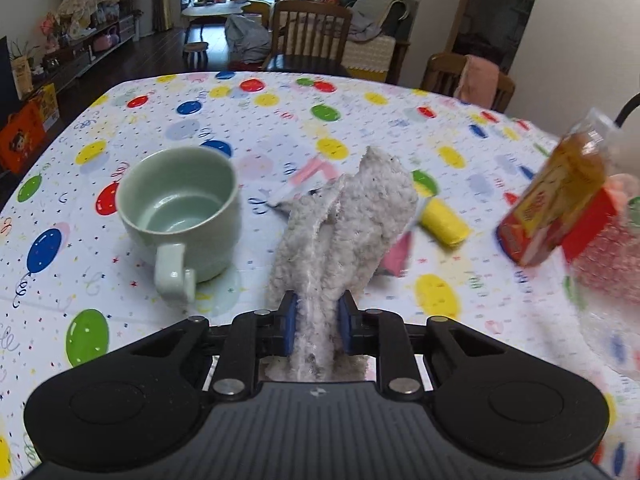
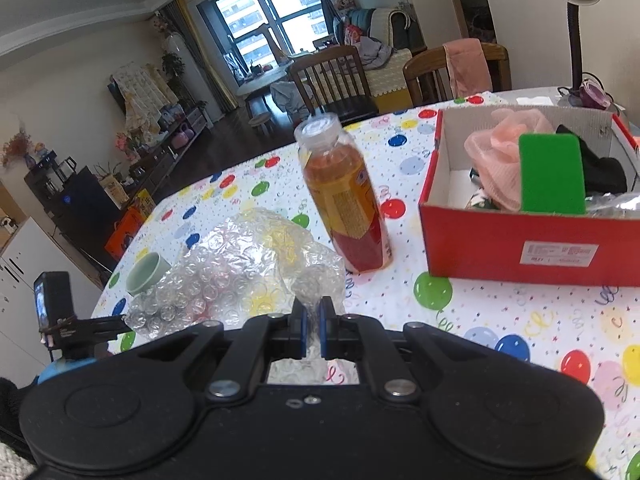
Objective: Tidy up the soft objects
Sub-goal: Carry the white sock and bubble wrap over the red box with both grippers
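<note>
Here one fleecy cloth [image 1: 340, 216], one mug [image 1: 180, 212], one bottle [image 2: 344, 200].

— What sort of place is showing here?
— A home's living-dining room: slatted wooden dining chairs [image 1: 310, 36] are standing behind the balloon-print tabletop [image 1: 240, 120], a blanket-draped sofa [image 2: 390, 28] is sitting near the tall window [image 2: 272, 12], and a low cluttered sideboard [image 2: 172, 136] is lining the wall.
</note>
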`<state>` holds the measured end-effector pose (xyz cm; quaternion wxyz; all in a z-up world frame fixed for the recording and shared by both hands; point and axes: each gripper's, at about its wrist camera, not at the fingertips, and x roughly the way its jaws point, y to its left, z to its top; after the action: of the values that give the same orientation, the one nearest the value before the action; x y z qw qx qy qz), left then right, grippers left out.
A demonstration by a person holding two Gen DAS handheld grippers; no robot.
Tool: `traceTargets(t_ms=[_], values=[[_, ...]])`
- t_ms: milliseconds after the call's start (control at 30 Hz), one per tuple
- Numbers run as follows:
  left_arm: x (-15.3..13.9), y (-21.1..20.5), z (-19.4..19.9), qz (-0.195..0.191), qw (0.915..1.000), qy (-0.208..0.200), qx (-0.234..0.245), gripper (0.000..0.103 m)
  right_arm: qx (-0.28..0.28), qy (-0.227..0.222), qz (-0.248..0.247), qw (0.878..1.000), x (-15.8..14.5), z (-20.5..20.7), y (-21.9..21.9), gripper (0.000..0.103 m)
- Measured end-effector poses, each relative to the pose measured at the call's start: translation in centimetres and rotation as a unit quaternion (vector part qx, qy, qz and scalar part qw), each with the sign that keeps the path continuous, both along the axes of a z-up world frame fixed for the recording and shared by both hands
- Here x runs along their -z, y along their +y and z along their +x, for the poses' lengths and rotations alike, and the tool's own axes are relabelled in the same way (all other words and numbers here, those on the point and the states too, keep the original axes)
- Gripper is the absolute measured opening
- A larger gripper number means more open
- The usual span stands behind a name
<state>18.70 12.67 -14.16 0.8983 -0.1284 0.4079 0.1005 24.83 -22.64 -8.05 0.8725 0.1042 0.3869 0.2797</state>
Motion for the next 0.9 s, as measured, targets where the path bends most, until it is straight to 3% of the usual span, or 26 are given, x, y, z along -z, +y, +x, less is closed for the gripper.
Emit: traceTargets(t_ms=[200,567,900], values=[[-4.0,-2.9,-0.3,-0.029,0.9992,-0.021,0.018,0.021,-0.006,-0.013,0.023,1.000,-1.7,1.0,-2.6,0.005],[-11.2,-12.0,2.3,-0.050,0.9908,-0.072,0.103,0.021,0.005,-0.064,0.043,0.997,-6.1,4.5,-9.1,0.005],[-14.1,-20.6,7.6,-0.056,0.9802,-0.081,0.172,0.021,0.028,-0.114,0.031,0.993,-8.5,8.1,-14.9,0.005]])
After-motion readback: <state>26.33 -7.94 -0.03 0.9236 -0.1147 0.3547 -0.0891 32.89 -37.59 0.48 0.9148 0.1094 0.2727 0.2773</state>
